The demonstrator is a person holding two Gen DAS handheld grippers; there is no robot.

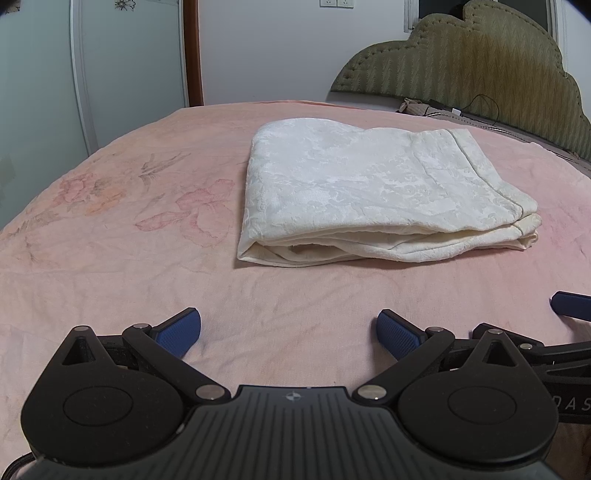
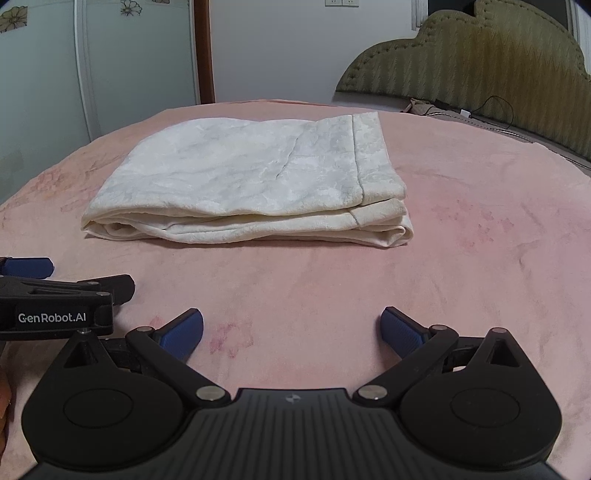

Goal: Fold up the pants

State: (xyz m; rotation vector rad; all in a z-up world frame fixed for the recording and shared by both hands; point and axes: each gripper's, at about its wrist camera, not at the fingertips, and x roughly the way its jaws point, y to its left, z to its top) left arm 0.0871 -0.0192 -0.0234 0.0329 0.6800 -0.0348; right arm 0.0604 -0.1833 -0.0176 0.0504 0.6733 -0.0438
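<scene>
Both grippers, left (image 1: 289, 334) and right (image 2: 291, 330), rest spread apart and empty, while pants (image 1: 369, 192) lie already folded on bed (image 1: 110, 258), so task looks finished.

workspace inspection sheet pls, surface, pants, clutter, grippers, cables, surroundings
surface: pink bedspread with a faded flower print, lightly creased.
job's things: white pants folded into a flat stack of layers, lying on the bedspread ahead of both grippers, touched by neither.
clutter: small beige item by the headboard, too small to tell what it is.
grippers: left gripper open, holding nothing; right gripper open, holding nothing; they sit side by side, short of the pants.
cables: black cable looping along the foot of the headboard.
surroundings: olive padded headboard, pale wardrobe doors, white wall with outlets.
</scene>
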